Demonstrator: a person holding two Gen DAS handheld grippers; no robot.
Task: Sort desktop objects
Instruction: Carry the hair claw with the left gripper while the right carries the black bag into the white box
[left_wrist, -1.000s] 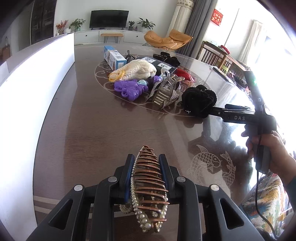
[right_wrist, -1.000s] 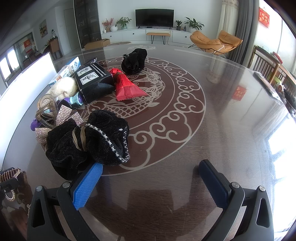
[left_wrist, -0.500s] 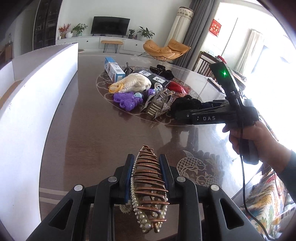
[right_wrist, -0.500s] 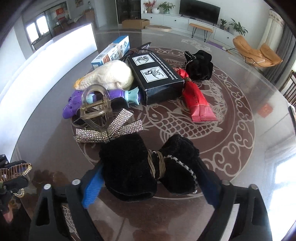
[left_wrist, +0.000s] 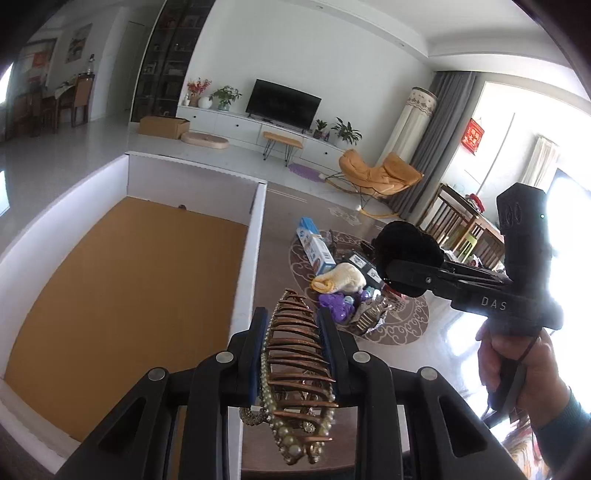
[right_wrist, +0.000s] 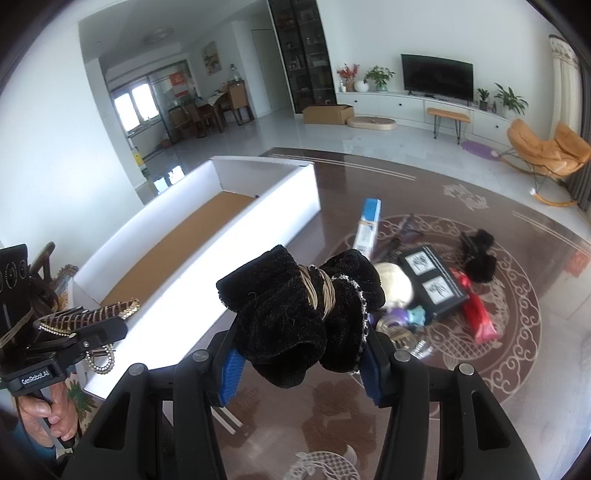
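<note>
The carrying step of the sort is judged to be in hand: two hair pieces are held clear of the bench (right_wrist: 461, 387), and the white box (left_wrist: 258, 229) with its brown floor is seen ahead and to the left of both pairs of fingers. The next move is judged to call for each load to be brought over the box wall and the fingers parted there.

In the right gripper (right_wrist: 301, 369) a black velvet scrunchie (right_wrist: 295, 310) is gripped between the blue pads, bulging above and ahead of them; the fingers are closing on it. In the left gripper (left_wrist: 293, 350) a pearl-edged copper hair claw (left_wrist: 295, 362) is clamped lengthwise between nearly shut fingers, its ends projecting beyond and behind them. The unsorted pile (right_wrist: 436, 288) lies beyond the right fingers.
</note>
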